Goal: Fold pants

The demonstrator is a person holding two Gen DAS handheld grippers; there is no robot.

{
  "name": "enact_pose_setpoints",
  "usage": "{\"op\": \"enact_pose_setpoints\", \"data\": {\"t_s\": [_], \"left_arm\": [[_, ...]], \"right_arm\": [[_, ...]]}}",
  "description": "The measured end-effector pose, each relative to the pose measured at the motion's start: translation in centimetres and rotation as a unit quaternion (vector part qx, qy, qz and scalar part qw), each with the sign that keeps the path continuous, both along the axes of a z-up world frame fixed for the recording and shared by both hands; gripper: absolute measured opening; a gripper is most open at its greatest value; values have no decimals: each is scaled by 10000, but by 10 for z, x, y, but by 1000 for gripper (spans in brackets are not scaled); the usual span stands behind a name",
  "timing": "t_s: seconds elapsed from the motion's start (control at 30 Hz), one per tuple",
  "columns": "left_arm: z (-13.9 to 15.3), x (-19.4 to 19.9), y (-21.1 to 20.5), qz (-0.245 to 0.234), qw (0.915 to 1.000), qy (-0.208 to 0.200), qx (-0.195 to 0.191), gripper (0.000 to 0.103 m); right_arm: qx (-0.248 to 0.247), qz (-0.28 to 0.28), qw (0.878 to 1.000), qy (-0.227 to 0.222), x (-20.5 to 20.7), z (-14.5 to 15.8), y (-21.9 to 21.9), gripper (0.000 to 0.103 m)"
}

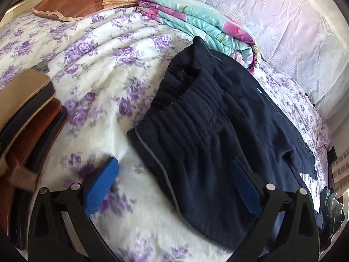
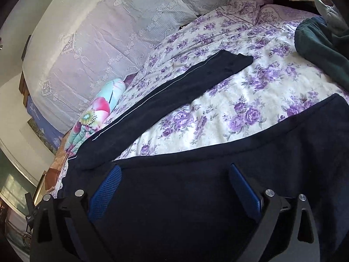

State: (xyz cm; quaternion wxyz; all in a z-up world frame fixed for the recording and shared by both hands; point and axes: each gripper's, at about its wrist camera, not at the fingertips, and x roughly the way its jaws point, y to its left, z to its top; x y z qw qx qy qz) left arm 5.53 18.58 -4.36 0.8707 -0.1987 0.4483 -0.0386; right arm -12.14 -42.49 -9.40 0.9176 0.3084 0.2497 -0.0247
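Note:
Dark navy pants (image 1: pixel 209 131) lie flat on a bed with a purple floral cover (image 1: pixel 98 69). In the left wrist view their ribbed elastic waistband points up and left. My left gripper (image 1: pixel 172 185) is open just above the waist end, its blue pads (image 1: pixel 101 187) spread wide over the pants' near edge. In the right wrist view the pants (image 2: pixel 196 196) spread into two legs; one leg (image 2: pixel 174 91) runs away toward the far side. My right gripper (image 2: pixel 174 187) is open, low over the nearer leg, holding nothing.
A folded teal and pink quilt (image 1: pixel 196 21) lies just beyond the waistband. A brown pillow (image 1: pixel 82 2) sits at the far left. A lace-covered headboard (image 2: pixel 98 43) borders the bed. A dark green garment (image 2: pixel 322 50) lies at the right. A brown object (image 1: pixel 26 120) stands at the left edge.

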Motion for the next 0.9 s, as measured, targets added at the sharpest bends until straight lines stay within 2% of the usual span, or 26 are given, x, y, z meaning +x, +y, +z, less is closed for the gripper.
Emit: {"op": "enact_pose_setpoints", "data": {"t_s": [0.07,0.1,0.13,0.17,0.3,0.37,0.43,0.47,0.5,0.57,0.6,0.63,0.67,0.7,0.73,0.77,0.8,0.87,0.9], "left_arm": [[1,-2,-1,26,10000,-6,21,94],[2,-4,0,113,9999,-17,72,78],[3,-7,3,225,9997,-34,101,66],[2,-10,9,300,9995,-62,-13,49],[-2,-12,27,284,9966,-79,-766,38],[1,-18,30,345,9963,-106,-777,28],[9,-28,35,351,9959,-220,-803,25],[12,-32,37,383,9962,-240,-742,9],[16,-37,40,478,9972,-261,-514,6],[18,-41,47,646,9976,-235,-26,9],[14,-41,50,726,9971,-61,199,23],[10,-43,53,724,9972,24,193,26],[11,-46,54,682,9976,-20,131,33],[15,-50,51,614,9980,-105,85,49],[20,-53,47,558,9982,-193,110,57],[27,-54,41,540,9978,-317,199,74],[38,-55,32,542,9963,-532,392,85],[59,-46,12,354,9928,-870,740,91],[65,-39,7,272,9920,-916,821,94]], "right_arm": [[33,7,10000,-21,0,0,-1,99],[40,8,10000,-26,0,0,-1,99],[30,5,10000,-18,0,0,-1,99],[29,4,10000,-15,0,0,-1,99],[46,6,10000,-27,0,-1,-1,99],[62,9,10000,-32,-1,-1,-1,99],[63,9,10000,-32,-1,-1,-1,99],[55,6,10000,-29,0,-1,-1,99],[53,9,10000,-25,0,-1,-1,99],[52,13,10000,-20,0,-1,-1,99],[53,10,10000,-23,0,-1,-1,99],[56,8,10000,-26,0,-1,-1,99],[57,8,10000,-26,0,-1,-1,99],[52,7,10000,-18,0,-1,-1,99],[48,7,10000,-15,0,-1,-1,99],[40,10,10000,-5,1,-1,-1,99],[33,12,10000,5,1,-1,-1,99],[36,15,10000,6,0,-2,-1,99],[39,15,10000,4,1,-1,0,99]]}}
